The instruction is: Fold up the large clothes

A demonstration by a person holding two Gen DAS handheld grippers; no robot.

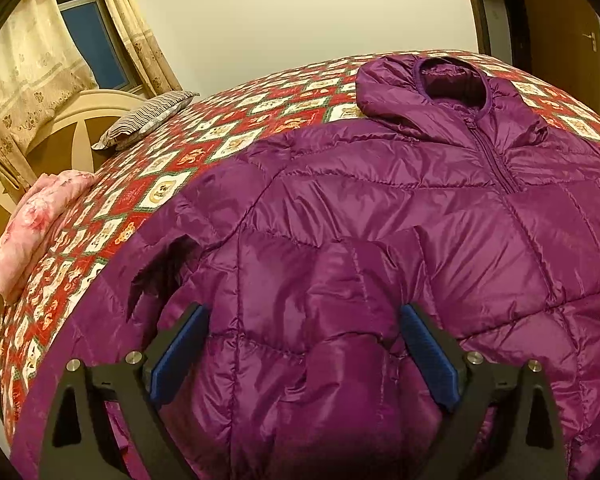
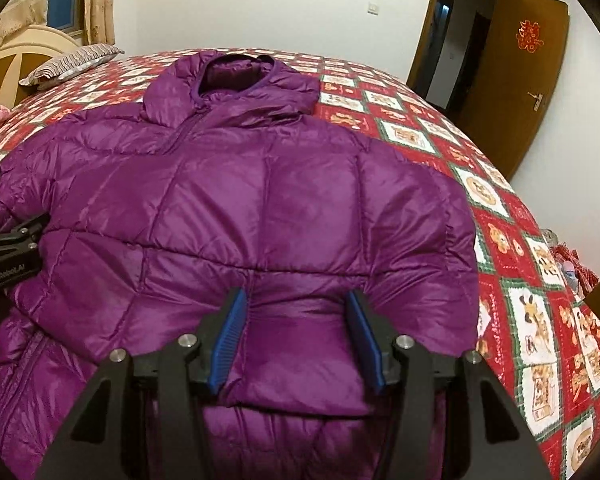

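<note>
Left wrist view looks over a purple hooded puffer jacket [image 1: 380, 208] spread front-up on a bed covered by a red, white and green patterned quilt [image 1: 148, 184]. The jacket's hood [image 1: 440, 84] lies at the far end and its zipper [image 1: 496, 160] runs from the collar toward the camera. The left gripper [image 1: 304, 320] hangs over the jacket's near part, its 2 blue-padded fingers [image 1: 180, 356] spread wide with puffy fabric bulging up between them; the pads do not press on it, so the fingers are released. Beyond the jacket's left edge, a striped pillow [image 1: 148, 120] and a pink folded blanket [image 1: 32, 232] sit by the cream headboard [image 1: 60, 136], with a curtained window [image 1: 88, 40] behind.

Right wrist view shows the same jacket [image 2: 260, 200] from its other side, with one side panel folded in over the body near the camera. The right gripper [image 2: 298, 316] sits low over that folded piece, its fingers [image 2: 364, 336] parted on either side of a fabric bulge; whether the pads touch it I cannot tell, though no pinch shows. The left gripper's black body [image 2: 12, 248] shows at the jacket's left edge. Right of the jacket, bare quilt [image 2: 520, 240] stretches toward a brown door [image 2: 528, 80].
</note>
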